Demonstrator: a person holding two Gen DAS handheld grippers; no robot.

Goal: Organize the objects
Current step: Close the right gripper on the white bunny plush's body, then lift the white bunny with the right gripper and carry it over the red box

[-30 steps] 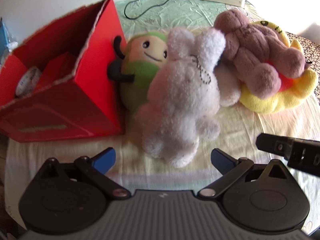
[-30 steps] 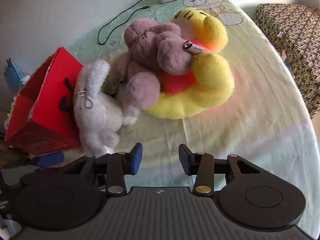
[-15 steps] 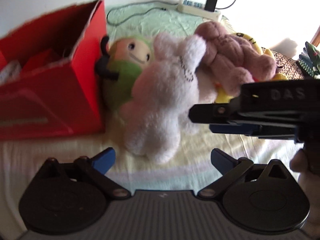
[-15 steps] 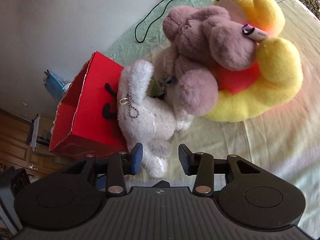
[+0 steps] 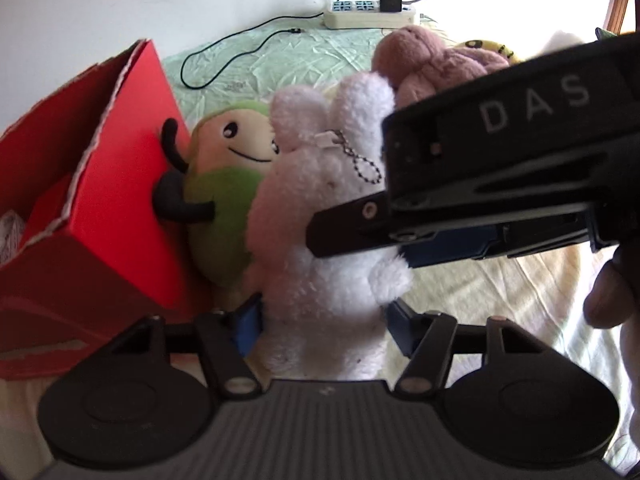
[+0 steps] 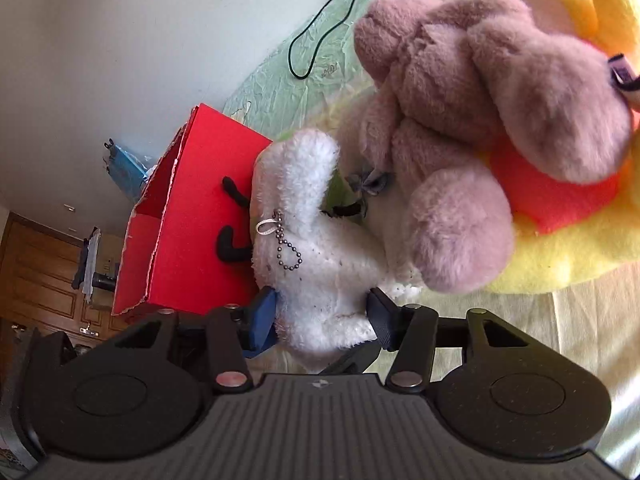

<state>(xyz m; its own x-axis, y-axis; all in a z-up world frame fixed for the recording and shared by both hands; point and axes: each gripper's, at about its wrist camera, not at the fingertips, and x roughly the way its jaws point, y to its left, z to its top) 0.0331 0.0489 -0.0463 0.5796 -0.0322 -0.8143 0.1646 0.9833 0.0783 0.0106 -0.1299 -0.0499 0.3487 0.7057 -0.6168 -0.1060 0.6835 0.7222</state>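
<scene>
While both of my tongs are around the white plush rabbit (image 5: 320, 208), I must decide how to lift it well. My left tongs (image 5: 324, 326) stand with the blue pads on each side of its lower body; the pads look to touch the fur, but I cannot tell if they really press it. My right tongs (image 6: 322, 316) are also set around the rabbit, one pad on each side, and the fur bulges a little between them, so I judge they are clamped on it or very nearly.

The rabbit lies on the bed sheet (image 5: 500, 292), leaning against the green smiling plush (image 5: 228, 196), which touches the red box (image 5: 132, 216). The mauve bear (image 6: 480, 120) rests partly on the yellow duck cushion (image 6: 568, 248) just beside.

For a good step, I think one firm hold is enough; two holds on so soft a body can pull it in different directions. I should lift straight up, so that the ball chain (image 6: 286, 254) does not catch the bear's ribbon, then carry it to the open red box.

Several things are hard to see. My right tool covers much of the left view, the rabbit's face is hidden, and the inside of the box is mostly cut off.
</scene>
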